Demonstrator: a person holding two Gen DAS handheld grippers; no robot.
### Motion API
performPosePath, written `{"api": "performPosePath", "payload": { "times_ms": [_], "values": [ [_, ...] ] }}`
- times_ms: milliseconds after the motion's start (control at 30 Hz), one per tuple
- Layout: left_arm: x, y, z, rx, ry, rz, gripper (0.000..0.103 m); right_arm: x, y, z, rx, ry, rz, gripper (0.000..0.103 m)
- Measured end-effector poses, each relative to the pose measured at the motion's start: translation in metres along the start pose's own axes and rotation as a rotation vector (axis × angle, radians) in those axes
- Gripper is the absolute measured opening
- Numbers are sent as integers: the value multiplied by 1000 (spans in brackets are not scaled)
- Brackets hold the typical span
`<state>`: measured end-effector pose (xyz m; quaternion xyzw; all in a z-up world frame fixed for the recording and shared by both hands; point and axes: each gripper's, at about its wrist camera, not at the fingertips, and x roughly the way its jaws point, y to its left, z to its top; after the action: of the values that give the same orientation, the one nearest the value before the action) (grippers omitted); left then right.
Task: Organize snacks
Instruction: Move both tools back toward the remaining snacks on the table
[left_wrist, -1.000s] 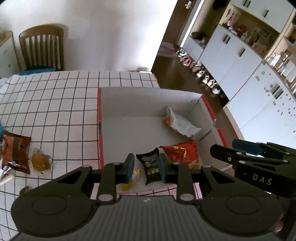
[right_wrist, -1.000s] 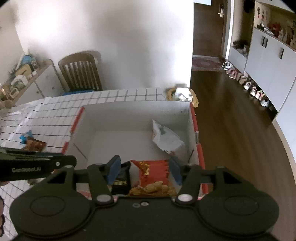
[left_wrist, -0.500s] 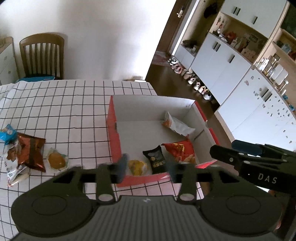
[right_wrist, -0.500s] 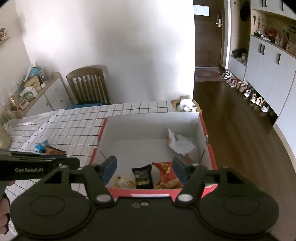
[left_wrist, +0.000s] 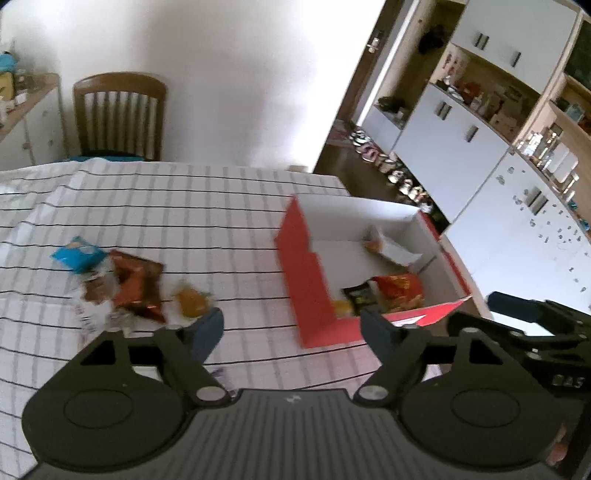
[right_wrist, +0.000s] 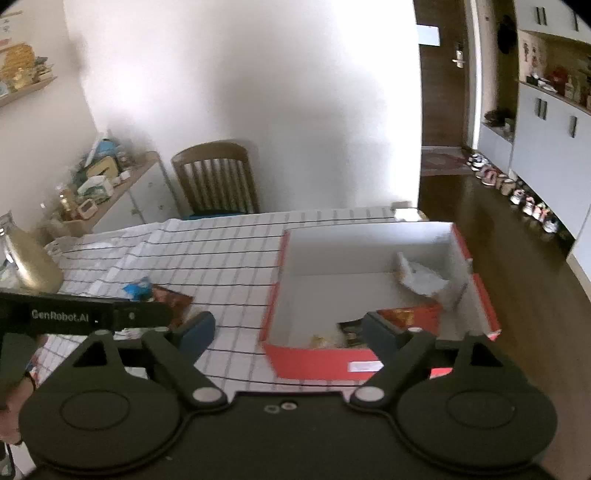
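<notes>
A red box with a white inside (left_wrist: 306, 273) stands on the checked tablecloth and holds a white bag (left_wrist: 391, 249), a red bag (left_wrist: 399, 286), a black packet (left_wrist: 360, 297) and a yellow snack. The box shows in the right wrist view too (right_wrist: 314, 360). Loose snacks lie left of the box: a blue pack (left_wrist: 75, 254), a red-brown bag (left_wrist: 136, 286) and an orange pastry (left_wrist: 190, 301). My left gripper (left_wrist: 291, 332) is open and empty above the cloth, near the box's front corner. My right gripper (right_wrist: 284, 332) is open and empty above the box's near wall.
A wooden chair (left_wrist: 118, 114) stands at the table's far side. A sideboard with clutter (right_wrist: 107, 188) is at the far left. White cabinets (left_wrist: 480, 155) and shoes on the floor (left_wrist: 395, 166) are to the right. The table edge falls off right of the box.
Both grippers have pulled back and up from the box and opened wider. The left view has swung left, bringing the loose snacks on the cloth closer to centre.
</notes>
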<state>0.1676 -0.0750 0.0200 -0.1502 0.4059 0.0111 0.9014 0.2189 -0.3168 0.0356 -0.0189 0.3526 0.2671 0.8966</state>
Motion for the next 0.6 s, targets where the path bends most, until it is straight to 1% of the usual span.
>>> {"api": "performPosePath", "payload": {
  "times_ms": [33,133,233,267,367,467,600],
  "values": [
    [-3,7,-2,-2,-1,8,83,0,6,-2,-2,-4,3,96],
    [-8,30,-8,-26,5,25,86,2,22,-9,-13,-9,13,101],
    [-13,52,-14,-40,-6,45,96,6,37,-16,-19,-5,14,102],
    [-14,59,-15,-44,-10,52,103,9,42,-18,-17,-2,17,102],
    [-14,76,-20,-58,-14,60,103,15,53,-26,-13,8,28,102],
    [-8,90,-24,-80,7,70,103,24,68,-36,-23,26,38,102],
    [6,104,-30,-99,39,111,103,40,86,-48,-39,54,43,102]
  ]
}}
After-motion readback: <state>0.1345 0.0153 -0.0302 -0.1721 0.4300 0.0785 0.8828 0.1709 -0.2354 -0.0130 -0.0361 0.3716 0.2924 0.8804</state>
